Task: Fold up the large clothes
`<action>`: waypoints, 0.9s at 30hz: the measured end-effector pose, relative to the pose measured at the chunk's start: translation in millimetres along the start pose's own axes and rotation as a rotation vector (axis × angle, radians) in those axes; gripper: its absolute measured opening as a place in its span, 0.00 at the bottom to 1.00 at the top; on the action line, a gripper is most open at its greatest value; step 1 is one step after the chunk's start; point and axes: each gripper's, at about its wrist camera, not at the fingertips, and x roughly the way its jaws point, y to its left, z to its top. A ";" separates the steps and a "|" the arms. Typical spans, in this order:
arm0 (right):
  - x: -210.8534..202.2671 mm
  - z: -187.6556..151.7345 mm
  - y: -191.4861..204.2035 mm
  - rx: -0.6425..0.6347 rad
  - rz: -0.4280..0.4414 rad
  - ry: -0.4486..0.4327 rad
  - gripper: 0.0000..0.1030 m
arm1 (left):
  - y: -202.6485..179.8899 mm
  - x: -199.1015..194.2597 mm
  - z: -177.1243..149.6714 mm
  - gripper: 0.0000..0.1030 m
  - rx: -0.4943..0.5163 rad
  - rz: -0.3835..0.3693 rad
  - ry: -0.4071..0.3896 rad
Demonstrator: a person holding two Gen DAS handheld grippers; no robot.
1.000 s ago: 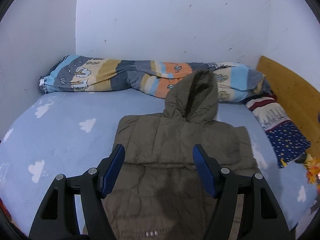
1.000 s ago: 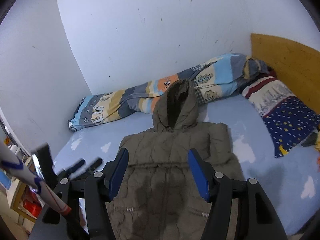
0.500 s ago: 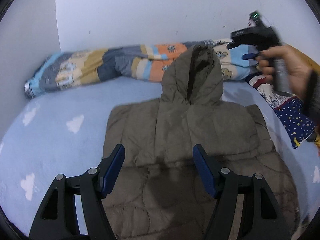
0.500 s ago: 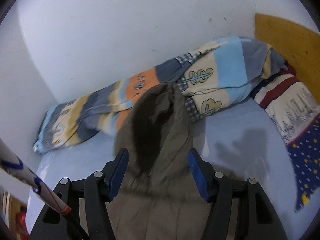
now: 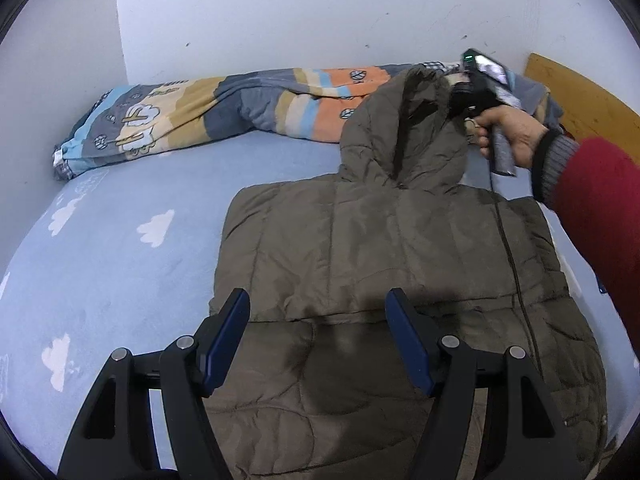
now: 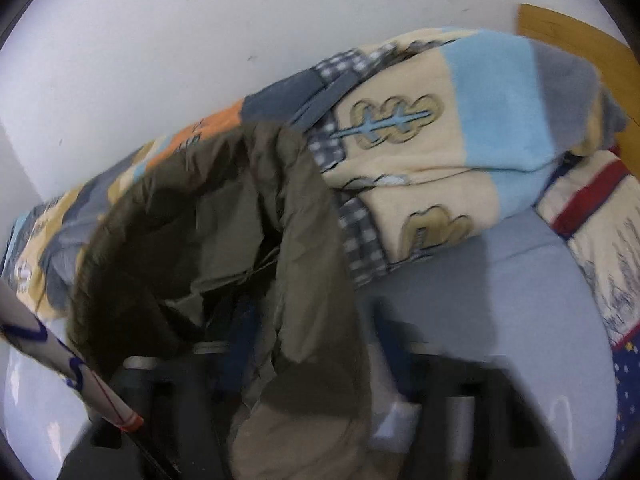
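An olive-brown quilted hooded jacket [image 5: 384, 264] lies flat on the blue bed, hood [image 5: 404, 120] pointing at the far wall. My left gripper [image 5: 318, 320] is open and empty, hovering over the jacket's middle. My right gripper [image 6: 312, 344] is at the hood [image 6: 224, 232]; its blue fingers straddle the hood's right edge, and the view is blurred. In the left wrist view the right gripper's body [image 5: 476, 88] sits at the hood's right rim, held by a hand in a red sleeve.
A striped cartoon quilt [image 5: 224, 112] is rolled along the far wall. A patterned pillow [image 6: 600, 248] lies at the right by the wooden headboard [image 5: 580, 96]. The blue cloud-print sheet [image 5: 104, 248] spreads to the left of the jacket.
My right gripper has moved forward to the hood, and its fingers are now around the hood's right edge. My left gripper has stayed open over the jacket's middle.
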 end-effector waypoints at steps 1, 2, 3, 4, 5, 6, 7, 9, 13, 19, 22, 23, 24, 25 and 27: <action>-6.5 -2.4 -0.3 -0.006 0.000 -0.033 0.08 | 1.7 -0.7 0.5 0.67 -0.008 0.006 -0.004; -18.2 -5.8 -1.8 -0.003 0.015 -0.067 0.07 | 3.1 -2.6 1.2 0.67 -0.015 0.011 -0.012; -28.5 -8.7 -3.2 0.003 0.024 -0.084 0.07 | 4.2 -4.4 1.6 0.67 -0.022 0.013 -0.019; -43.6 -12.9 -4.3 0.007 0.046 -0.106 0.07 | 4.9 -6.4 1.9 0.67 -0.027 0.014 -0.026; -60.4 -17.6 -3.5 -0.004 0.074 -0.131 0.07 | 5.4 -8.3 2.3 0.67 -0.032 0.011 -0.029; -76.1 -23.3 -2.2 -0.022 0.084 -0.152 0.07 | 6.4 -10.4 2.7 0.67 -0.042 0.006 -0.034; -92.9 -29.9 -1.1 -0.042 0.085 -0.170 0.07 | 6.9 -12.3 2.5 0.67 -0.048 0.006 -0.040; -129.9 -49.9 -2.3 -0.058 0.128 -0.194 0.07 | 7.3 -16.7 3.5 0.67 -0.057 0.014 -0.057; -207.7 -106.2 -6.9 -0.099 0.216 -0.247 0.07 | 14.1 -22.3 8.5 0.67 -0.121 -0.021 -0.077; -266.0 -197.4 -11.1 -0.095 0.247 -0.214 0.07 | 36.8 -22.7 16.8 0.67 -0.300 -0.120 -0.087; -271.7 -235.0 -24.6 -0.007 0.278 -0.175 0.07 | 38.6 -27.1 20.3 0.67 -0.307 -0.141 -0.116; -270.5 -244.7 -29.1 0.012 0.279 -0.165 0.07 | 37.2 -26.0 20.5 0.67 -0.298 -0.143 -0.121; -265.3 -257.4 -31.7 0.019 0.249 -0.161 0.07 | 35.7 -23.8 20.2 0.67 -0.294 -0.151 -0.118; -259.5 -269.6 -33.8 0.021 0.216 -0.153 0.07 | 33.3 -19.8 19.2 0.67 -0.292 -0.155 -0.107; -230.8 -286.6 -39.2 0.007 0.156 -0.100 0.07 | 28.7 -11.2 16.9 0.67 -0.283 -0.170 -0.080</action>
